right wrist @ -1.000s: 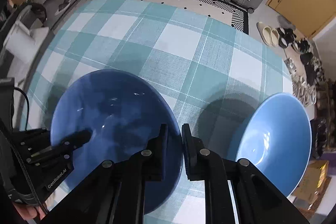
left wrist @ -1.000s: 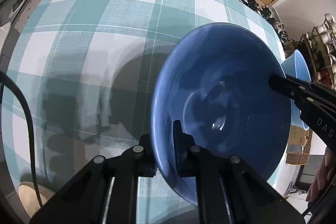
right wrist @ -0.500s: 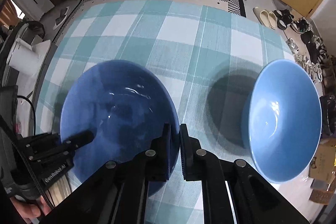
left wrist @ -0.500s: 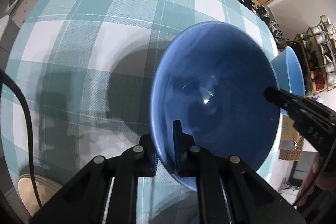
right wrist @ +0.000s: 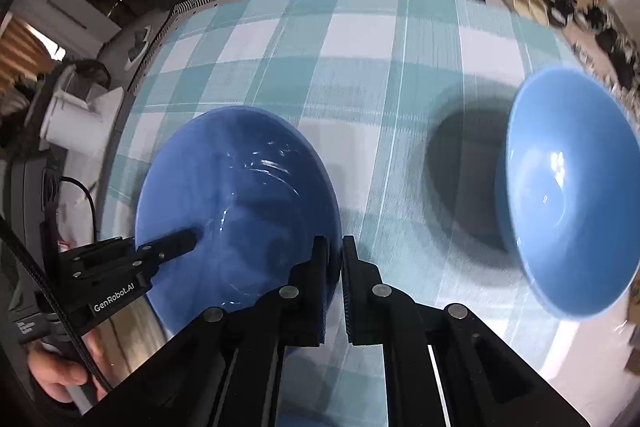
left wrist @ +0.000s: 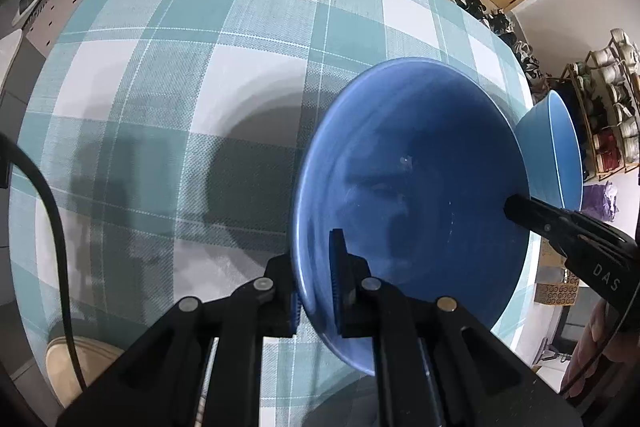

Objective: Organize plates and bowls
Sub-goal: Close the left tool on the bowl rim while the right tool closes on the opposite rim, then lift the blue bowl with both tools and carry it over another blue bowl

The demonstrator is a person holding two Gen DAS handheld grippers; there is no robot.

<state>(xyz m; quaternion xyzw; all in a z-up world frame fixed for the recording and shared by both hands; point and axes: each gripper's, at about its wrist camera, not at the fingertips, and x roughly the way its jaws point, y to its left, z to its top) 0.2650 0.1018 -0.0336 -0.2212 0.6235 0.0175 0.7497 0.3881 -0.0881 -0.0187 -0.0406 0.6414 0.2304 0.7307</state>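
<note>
Both grippers on the dark bowl, light bowl waiting!

Left hand-held gripper [left wrist: 316, 277] is clamped on the near rim of the glossy dark blue ceramic bowl [left wrist: 412, 187], right hand-held gripper [right wrist: 335, 259] pinches the opposite rim; the bowl looks lifted above the teal-and-white checked tabletop [left wrist: 200, 67]. Beyond sits the paler blue ceramic bowl [right wrist: 560, 195] — likely the nesting target, so next comes a level carry across. The dark bowl's underside is hidden.

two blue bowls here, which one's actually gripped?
The darker blue bowl: the left tool and the right tool each clamp its rim. The lighter blue bowl sits apart, untouched.
</note>
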